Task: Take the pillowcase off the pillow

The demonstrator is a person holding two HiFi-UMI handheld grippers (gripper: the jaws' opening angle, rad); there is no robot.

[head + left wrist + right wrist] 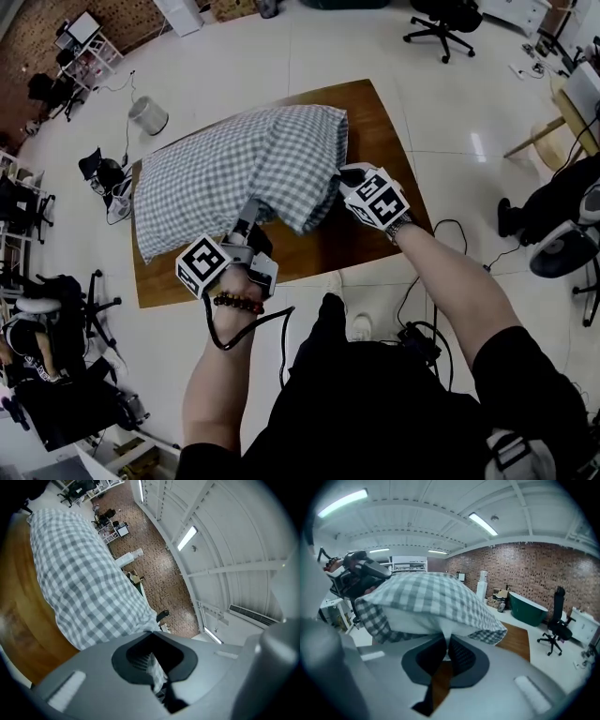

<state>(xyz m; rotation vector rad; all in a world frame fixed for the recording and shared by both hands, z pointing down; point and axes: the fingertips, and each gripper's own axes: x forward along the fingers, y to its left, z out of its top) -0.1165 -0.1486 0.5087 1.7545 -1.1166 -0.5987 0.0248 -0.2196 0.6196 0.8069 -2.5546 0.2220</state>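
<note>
Pinching a fold of the checked pillowcase (pixel 234 164) in the tightly closed left tool (pixel 152 662), just below centre of the head view. Clamping the white pillow (pixel 417 619) at the case's open end with the closed right tool (pixel 446 649), right of centre, over the bench (pixel 375 122).

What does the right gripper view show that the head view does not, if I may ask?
Only the right gripper view: the white pillow bared inside the checked pillowcase, pinched in the right gripper's jaws, and a brick wall. Only the head view: the person's forearms, the marker cubes and a bin on the floor. Both: the checked pillowcase and the wooden table.
</note>
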